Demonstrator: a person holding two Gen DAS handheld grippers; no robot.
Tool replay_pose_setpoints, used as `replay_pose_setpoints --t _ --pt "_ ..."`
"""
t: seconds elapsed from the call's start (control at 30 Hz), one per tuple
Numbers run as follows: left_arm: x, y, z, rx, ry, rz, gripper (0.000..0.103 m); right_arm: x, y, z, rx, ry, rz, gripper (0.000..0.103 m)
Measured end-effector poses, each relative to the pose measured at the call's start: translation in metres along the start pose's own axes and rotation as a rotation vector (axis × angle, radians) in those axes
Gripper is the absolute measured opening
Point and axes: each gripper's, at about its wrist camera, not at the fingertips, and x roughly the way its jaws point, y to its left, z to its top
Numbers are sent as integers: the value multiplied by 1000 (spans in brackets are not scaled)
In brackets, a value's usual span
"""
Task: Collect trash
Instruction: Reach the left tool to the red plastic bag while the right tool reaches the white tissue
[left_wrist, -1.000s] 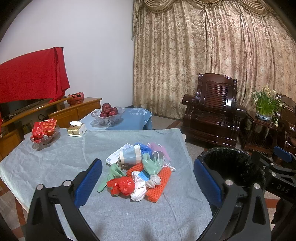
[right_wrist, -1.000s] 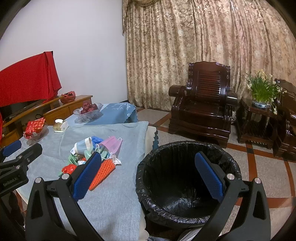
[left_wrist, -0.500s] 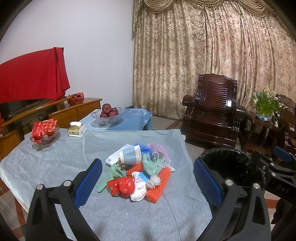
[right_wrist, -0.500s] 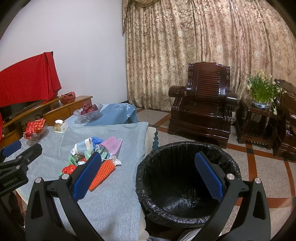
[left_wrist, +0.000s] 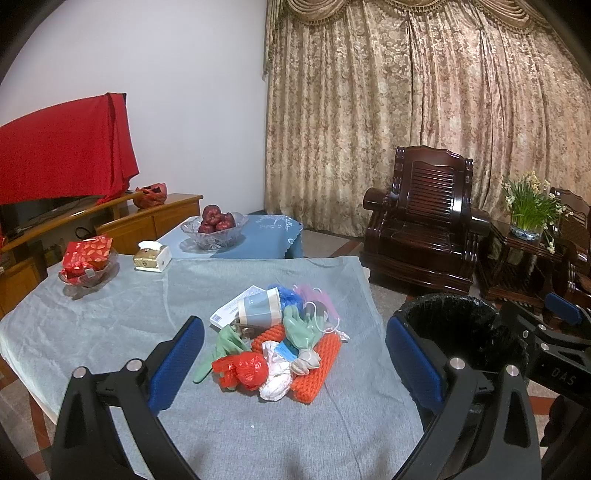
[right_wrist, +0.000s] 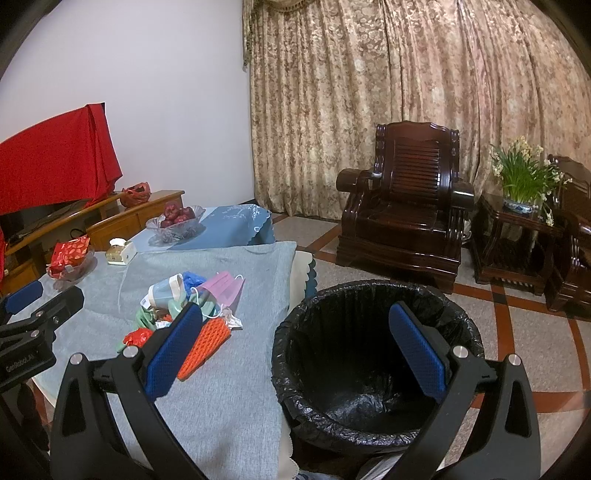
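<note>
A pile of trash (left_wrist: 280, 343) lies on the grey tablecloth (left_wrist: 122, 325): a red plastic bag (left_wrist: 243, 373), orange foam netting (left_wrist: 317, 365), green gloves, a paper cup (left_wrist: 258, 310), a pink mask (right_wrist: 225, 288). My left gripper (left_wrist: 295, 373) is open and empty, held above the near side of the pile. My right gripper (right_wrist: 295, 350) is open and empty, over the near rim of the black-lined trash bin (right_wrist: 369, 362), which stands on the floor right of the table. The bin holds nothing I can see.
A bowl of red packets (left_wrist: 86, 264), a tissue box (left_wrist: 151, 256) and a glass bowl of apples (left_wrist: 214, 229) stand at the far left. A dark wooden armchair (left_wrist: 424, 218) and a side table with a flower pot (left_wrist: 528, 210) stand beyond the bin.
</note>
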Motion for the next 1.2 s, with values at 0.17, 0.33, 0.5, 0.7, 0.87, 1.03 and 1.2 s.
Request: replay_pose_setpoints --t 0.17,0.33,0.5,0.7,0.87,1.03,1.2 --pt "2 0 -1 1 0 0 97 5 0 -4 0 6 1 98" --pt "7 11 -1 -5 -15 30 97 20 9 -5 -14 23 14 98" --pt "23 43 -10 -42 -3 71 97 46 28 -9 -33 60 62 98" --pt "51 79 -26 -54 63 127 97 83 60 -17 -60 115 145 98" --pt "75 96 -42 -76 134 145 97 118 93 -26 -86 159 195 95" --pt "96 108 -56 -64 180 147 93 153 113 -40 -97 229 219 79" --pt "118 120 -68 -94 232 130 88 174 123 -55 -124 277 212 76"
